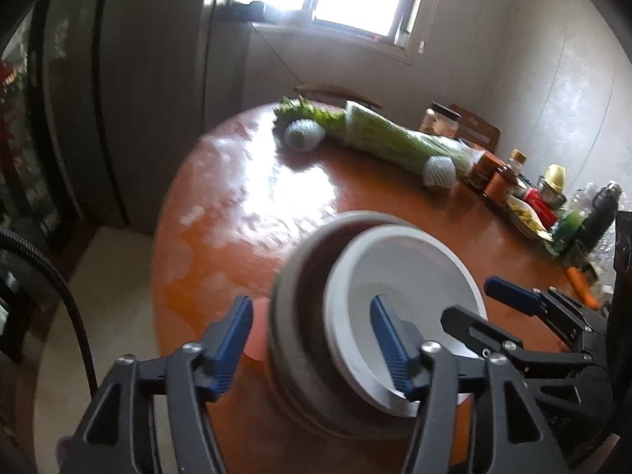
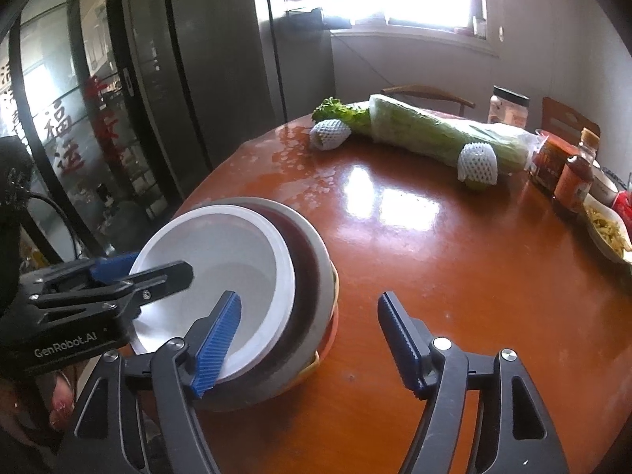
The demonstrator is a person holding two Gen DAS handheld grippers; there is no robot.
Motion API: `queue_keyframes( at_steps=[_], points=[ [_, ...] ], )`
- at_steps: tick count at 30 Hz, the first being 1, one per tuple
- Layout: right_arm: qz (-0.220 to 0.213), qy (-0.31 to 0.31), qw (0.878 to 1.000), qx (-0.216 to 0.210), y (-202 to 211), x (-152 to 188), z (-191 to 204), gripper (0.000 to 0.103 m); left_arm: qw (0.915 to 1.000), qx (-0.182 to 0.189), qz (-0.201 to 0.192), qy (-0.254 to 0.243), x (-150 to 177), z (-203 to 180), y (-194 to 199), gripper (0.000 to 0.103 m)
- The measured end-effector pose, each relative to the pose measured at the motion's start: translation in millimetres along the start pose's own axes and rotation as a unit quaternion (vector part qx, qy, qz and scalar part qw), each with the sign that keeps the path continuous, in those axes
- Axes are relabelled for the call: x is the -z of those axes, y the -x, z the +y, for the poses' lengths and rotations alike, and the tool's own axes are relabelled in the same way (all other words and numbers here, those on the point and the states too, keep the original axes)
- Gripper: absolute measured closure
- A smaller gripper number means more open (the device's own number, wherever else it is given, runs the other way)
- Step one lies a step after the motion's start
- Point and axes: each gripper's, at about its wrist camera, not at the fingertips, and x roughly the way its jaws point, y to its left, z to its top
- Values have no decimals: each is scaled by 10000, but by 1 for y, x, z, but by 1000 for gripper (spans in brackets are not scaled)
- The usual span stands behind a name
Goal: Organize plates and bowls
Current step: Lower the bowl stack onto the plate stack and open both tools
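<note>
A stack of bowls stands on the round brown table (image 2: 434,276) near its front edge. A white bowl (image 2: 221,245) (image 1: 414,260) is nested in a grey bowl with a brown inside (image 2: 316,276) (image 1: 292,316), and an orange dish (image 2: 331,335) shows underneath. My left gripper (image 1: 312,339) (image 2: 146,268) straddles the stack's left rim, one finger inside the white bowl and one outside, with a gap beside the wall. My right gripper (image 2: 310,339) (image 1: 486,308) straddles the opposite rim, its outer finger well clear of the bowls. Both stand open.
Wrapped leafy greens (image 2: 434,130) and two foam-netted fruits (image 2: 478,162) lie at the table's far side. Jars, sauce bottles (image 2: 572,181) and a dish of food (image 2: 608,233) crowd the right edge, with a carrot (image 1: 580,284) nearby. Chairs stand behind, and glass doors are on the left.
</note>
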Motion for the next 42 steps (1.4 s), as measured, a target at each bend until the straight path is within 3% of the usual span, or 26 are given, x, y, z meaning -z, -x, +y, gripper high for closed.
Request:
queue_keyframes(
  at_steps=[9, 14, 22, 32, 42],
  points=[
    [91, 40, 9999, -72, -4, 1, 6, 29, 9998, 51, 91, 155, -2, 14, -5, 40],
    [146, -13, 9999, -66, -8, 2, 5, 29, 9998, 52, 120, 123, 0, 14, -8, 34],
    [189, 10, 9998, -96, -17, 1, 6, 28, 9982, 262, 481, 227, 2, 13, -30, 33],
    [76, -81, 9999, 49, -16, 2, -11, 28, 9980, 332, 537, -32, -7, -10, -46, 34],
    [-31, -443, 9986, 303, -8, 6, -56, 28, 9962, 571, 585, -309, -19, -53, -70, 34]
  ],
)
